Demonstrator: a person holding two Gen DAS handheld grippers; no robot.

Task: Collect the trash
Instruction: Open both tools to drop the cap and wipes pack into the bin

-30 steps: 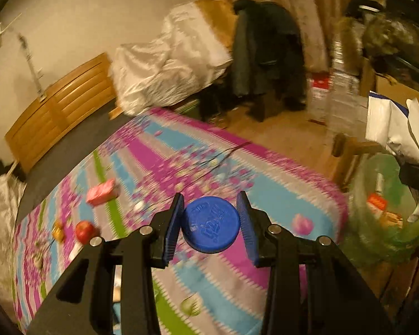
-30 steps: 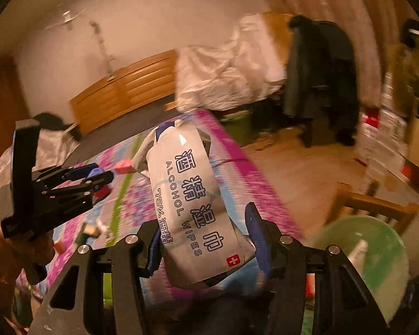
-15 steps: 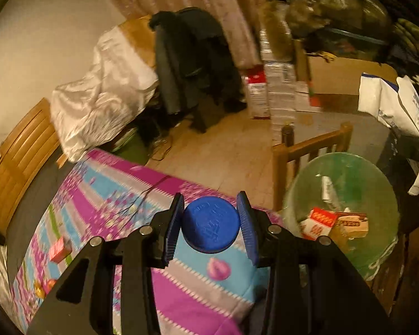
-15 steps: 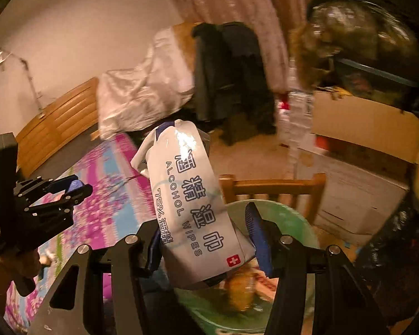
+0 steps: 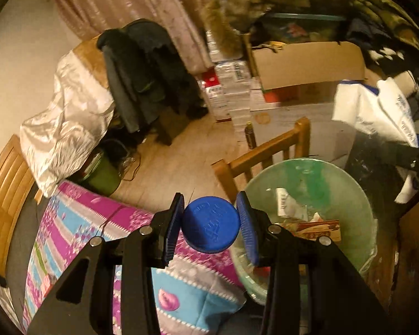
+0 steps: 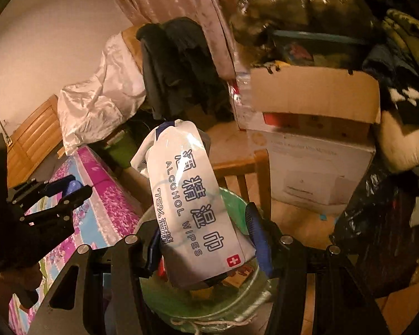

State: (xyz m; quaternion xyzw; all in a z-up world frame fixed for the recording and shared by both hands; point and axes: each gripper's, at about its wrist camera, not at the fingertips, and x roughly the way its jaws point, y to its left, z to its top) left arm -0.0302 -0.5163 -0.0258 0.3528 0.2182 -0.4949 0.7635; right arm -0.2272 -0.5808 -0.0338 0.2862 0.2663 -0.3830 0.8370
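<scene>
My left gripper [image 5: 211, 224] is shut on a round blue bottle cap [image 5: 210, 224] and holds it at the left rim of the green trash bin [image 5: 349, 189]. The bin is lined with a clear bag and holds paper and a flat carton [image 5: 311, 227]. My right gripper [image 6: 206, 240] is shut on a white alcohol wipes pack [image 6: 192, 195], upright, right above the same bin [image 6: 234, 206]. The pack also shows at the right in the left wrist view [image 5: 377, 109]. The left gripper shows at the left in the right wrist view [image 6: 56, 192].
A bed with a pink and blue patterned cover [image 5: 78, 237] lies left of the bin. A wooden chair back [image 5: 265, 153] stands just behind the bin. Cardboard boxes [image 5: 307, 64], piled clothes and a dark jacket [image 5: 142, 75] crowd the far side.
Both grippers have swung right from over the bed to the trash bin, each still holding its item. The bin is now close under them.
</scene>
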